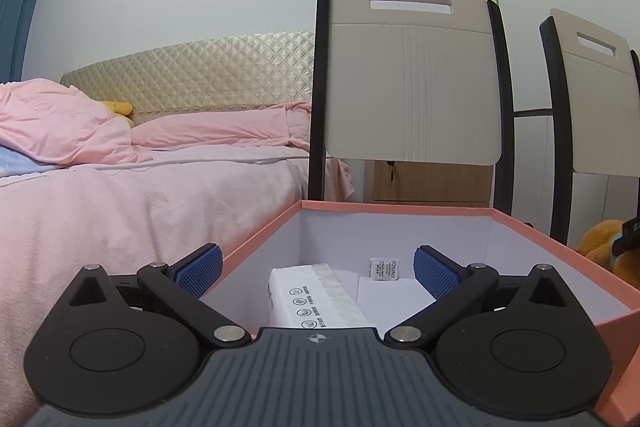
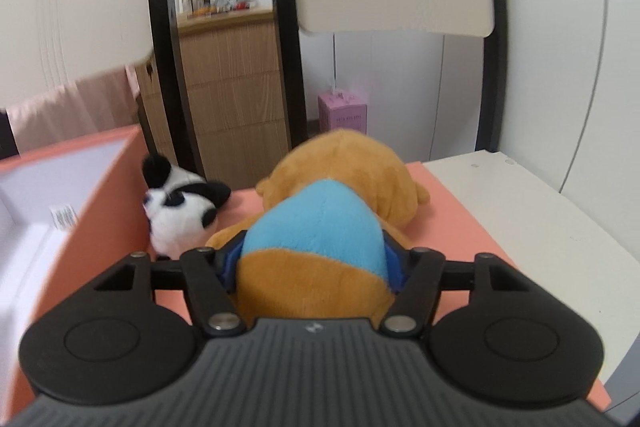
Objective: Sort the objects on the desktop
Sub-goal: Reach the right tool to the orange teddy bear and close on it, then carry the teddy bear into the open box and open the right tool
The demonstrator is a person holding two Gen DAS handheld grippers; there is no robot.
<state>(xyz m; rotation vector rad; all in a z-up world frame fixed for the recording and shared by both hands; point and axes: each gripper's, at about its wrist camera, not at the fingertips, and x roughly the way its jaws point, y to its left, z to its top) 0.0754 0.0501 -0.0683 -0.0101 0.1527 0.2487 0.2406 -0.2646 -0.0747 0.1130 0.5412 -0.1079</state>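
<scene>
Orange plush bear (image 2: 320, 227) in a blue shirt lies on the salmon lid (image 2: 460, 227) on the worktop (image 2: 540, 211) — the right tongs (image 2: 314, 263) pinch its body. A panda toy (image 2: 180, 207) sits at ten o'clock, against the salmon box (image 1: 560, 247). The left tongs (image 1: 318, 267) hang spread over the box — tissue pack (image 1: 316, 299) inside.

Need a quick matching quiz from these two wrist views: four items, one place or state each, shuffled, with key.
Things:
1. white tissue pack
2. black-and-white panda plush
3. brown plush bear in blue shirt
4. left gripper

Places or states:
A. gripped between the right gripper's fingers
B. open, holding nothing
C. inside the pink cardboard box
D. lying just outside the box wall

Pairs: 1-C, 2-D, 3-A, 4-B
</scene>
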